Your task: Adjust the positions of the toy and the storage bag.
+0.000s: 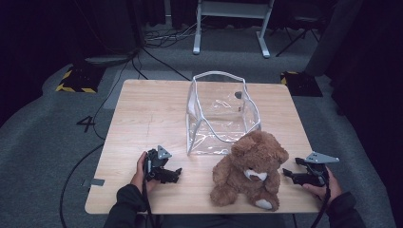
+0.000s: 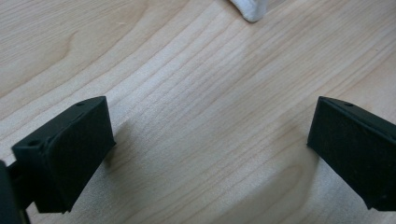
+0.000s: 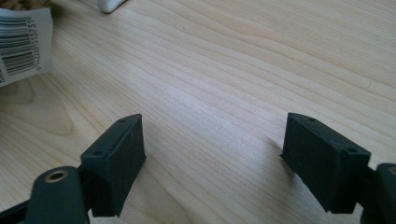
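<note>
Both grippers, left gripper (image 1: 177, 174) and right gripper (image 1: 288, 174), rest wide apart, holding nothing, beside the teddy bear (image 1: 251, 169). Its white tag (image 3: 21, 42) carries a barcode with unreadable digits.

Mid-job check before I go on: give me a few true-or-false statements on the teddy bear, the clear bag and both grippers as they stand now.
1. The teddy bear sits inside the clear bag. False: it sits on the table, in front of the bag.
2. The left gripper has open jaws with nothing between them. True.
3. The right gripper is shut on the bear's arm. False: its jaws stand open over bare wood, right of the bear.
4. The bag stands open at the top. True.
5. A barcode tag shows in the right gripper view. True.
</note>
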Motion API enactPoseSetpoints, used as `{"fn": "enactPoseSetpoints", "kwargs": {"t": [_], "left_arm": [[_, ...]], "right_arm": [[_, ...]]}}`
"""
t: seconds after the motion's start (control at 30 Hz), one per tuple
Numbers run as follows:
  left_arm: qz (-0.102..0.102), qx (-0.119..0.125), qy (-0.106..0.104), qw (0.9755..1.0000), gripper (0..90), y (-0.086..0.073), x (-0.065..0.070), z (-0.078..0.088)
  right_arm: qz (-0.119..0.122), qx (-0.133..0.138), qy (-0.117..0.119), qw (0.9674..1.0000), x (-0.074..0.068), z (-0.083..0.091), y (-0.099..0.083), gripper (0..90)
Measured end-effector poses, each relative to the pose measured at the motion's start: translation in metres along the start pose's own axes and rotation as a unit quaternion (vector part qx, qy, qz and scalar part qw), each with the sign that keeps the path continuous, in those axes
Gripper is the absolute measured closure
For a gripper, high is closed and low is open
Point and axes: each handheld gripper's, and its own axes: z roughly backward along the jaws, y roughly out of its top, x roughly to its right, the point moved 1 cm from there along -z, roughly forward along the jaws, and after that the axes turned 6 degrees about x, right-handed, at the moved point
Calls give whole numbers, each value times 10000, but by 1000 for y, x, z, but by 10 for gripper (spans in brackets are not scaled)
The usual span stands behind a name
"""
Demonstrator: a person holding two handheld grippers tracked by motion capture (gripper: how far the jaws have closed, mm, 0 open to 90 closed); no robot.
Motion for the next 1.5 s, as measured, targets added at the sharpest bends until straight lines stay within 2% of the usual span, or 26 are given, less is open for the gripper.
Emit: {"fn": "enactPoseSetpoints", "kwargs": {"t": [0.1,0.17,0.23,0.27,0.37,0.4,0.43,0.6,0.87,0.97,1.0,1.17,1.37,1.4,1.5], "left_arm": [[-136,5,-91,9999,5,-2,1,2],[-183,13,-161,9997,5,-4,3,4],[-225,1,-181,9996,5,-6,3,6],[-225,7,-204,9995,5,-7,3,7],[-253,-3,-262,9993,5,-8,3,8],[-257,-2,-260,9993,5,-8,3,8],[-283,-3,-247,9993,5,-8,2,8],[-282,-5,-271,9992,5,-8,2,8],[-285,-6,-273,9992,5,-8,2,8],[-283,-5,-273,9992,5,-8,2,8],[-286,-5,-274,9992,5,-8,2,8],[-284,-8,-270,9992,5,-8,2,8],[-285,-9,-268,9992,5,-8,2,8],[-284,-8,-267,9992,5,-8,2,8],[-284,-8,-267,9992,5,-8,2,8]], "right_arm": [[30,-24,33,10000,0,1,0,214],[147,-111,128,9997,-1,3,1,214],[174,-153,92,9997,-1,5,1,199],[182,-140,98,9997,-1,6,2,197],[167,64,335,9993,-4,15,9,190],[217,218,500,9983,-9,24,15,188],[217,218,500,9983,-9,24,15,188],[431,490,785,9948,-21,40,31,185],[781,649,1131,9884,-45,49,50,182],[841,694,1181,9870,-48,49,53,182],[955,737,1213,9852,-51,50,56,181],[936,869,1302,9832,-55,53,64,183],[1061,921,1392,9802,-64,49,74,180],[1127,940,1428,9788,-69,48,77,178],[1161,945,1435,9783,-73,45,80,178]]}}
